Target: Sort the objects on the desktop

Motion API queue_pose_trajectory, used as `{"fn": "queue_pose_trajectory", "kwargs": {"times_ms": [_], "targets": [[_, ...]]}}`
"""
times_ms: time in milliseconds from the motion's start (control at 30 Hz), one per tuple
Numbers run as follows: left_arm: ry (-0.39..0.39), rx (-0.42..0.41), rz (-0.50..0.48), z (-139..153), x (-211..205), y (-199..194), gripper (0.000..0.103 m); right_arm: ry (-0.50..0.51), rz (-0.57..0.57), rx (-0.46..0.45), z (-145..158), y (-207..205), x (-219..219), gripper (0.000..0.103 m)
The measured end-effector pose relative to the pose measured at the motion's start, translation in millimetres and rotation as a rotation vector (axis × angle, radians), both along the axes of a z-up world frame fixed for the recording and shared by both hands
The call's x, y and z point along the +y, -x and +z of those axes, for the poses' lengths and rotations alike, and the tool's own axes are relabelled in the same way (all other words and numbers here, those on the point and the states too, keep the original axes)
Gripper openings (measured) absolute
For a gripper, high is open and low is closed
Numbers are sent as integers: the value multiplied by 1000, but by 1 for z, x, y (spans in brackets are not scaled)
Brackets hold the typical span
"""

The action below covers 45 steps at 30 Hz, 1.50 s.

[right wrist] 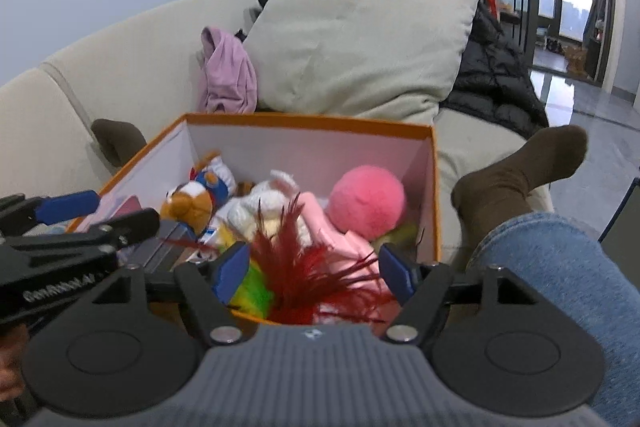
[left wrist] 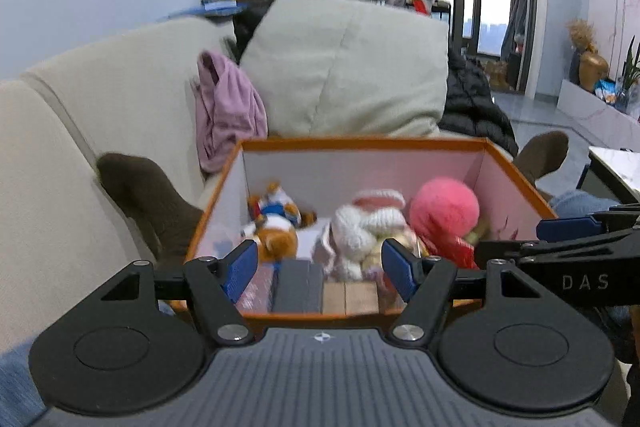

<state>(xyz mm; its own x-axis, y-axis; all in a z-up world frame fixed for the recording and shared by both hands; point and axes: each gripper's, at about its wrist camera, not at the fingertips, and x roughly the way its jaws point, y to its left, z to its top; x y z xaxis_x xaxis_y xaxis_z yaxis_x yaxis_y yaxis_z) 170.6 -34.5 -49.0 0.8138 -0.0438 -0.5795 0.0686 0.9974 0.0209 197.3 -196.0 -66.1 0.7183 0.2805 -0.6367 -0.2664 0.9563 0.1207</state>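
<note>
Toys fill the orange-rimmed cardboard box with pale inner walls (right wrist: pixel 304 143), which sits on the cream fabric sofa (right wrist: pixel 132 67) between your outstretched legs. Inside it you have a round pink fluffy plush ball (right wrist: pixel 366 201) toward the right wall, a white knitted plush bunny (left wrist: pixel 366 231) in the middle, and a brown-and-white plush dog in a blue outfit (left wrist: pixel 276 223) toward the left. A red feathered toy with a green-and-yellow part (right wrist: pixel 296 267) lies at the near edge of the box, directly in front of your right tongs (right wrist: pixel 312 273). Those tongs stand spread wide, the feathers lying between the blue pads (right wrist: pixel 396 273) without being pressed. Your left tongs (left wrist: pixel 320 269) are also spread wide and hold nothing; they hover over the near side of the box, above a dark grey block (left wrist: pixel 298 285) and a light wooden block (left wrist: pixel 350 297). Behind the box lean a large beige cushion (right wrist: pixel 360 39) and a crumpled lilac garment (right wrist: pixel 228 75). Your brown-socked foot (right wrist: pixel 520 179) rests to the right, beside your blue-jeaned knee (right wrist: pixel 560 279).
</note>
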Motion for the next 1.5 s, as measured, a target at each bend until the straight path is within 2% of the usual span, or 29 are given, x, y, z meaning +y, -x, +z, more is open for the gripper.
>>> {"fn": "queue_pose_trajectory", "kwargs": {"times_ms": [133,367,1500], "targets": [[4,51,13,-8,-2,-3,80,14,-3,56,-10,-3,2,77],[-25,54,22,-14,-6,-6,84,4,-32,60,-14,-4,-2,81],[-42,60,51,-16,-7,-9,85,19,-38,-5,-17,4,-2,84]]}}
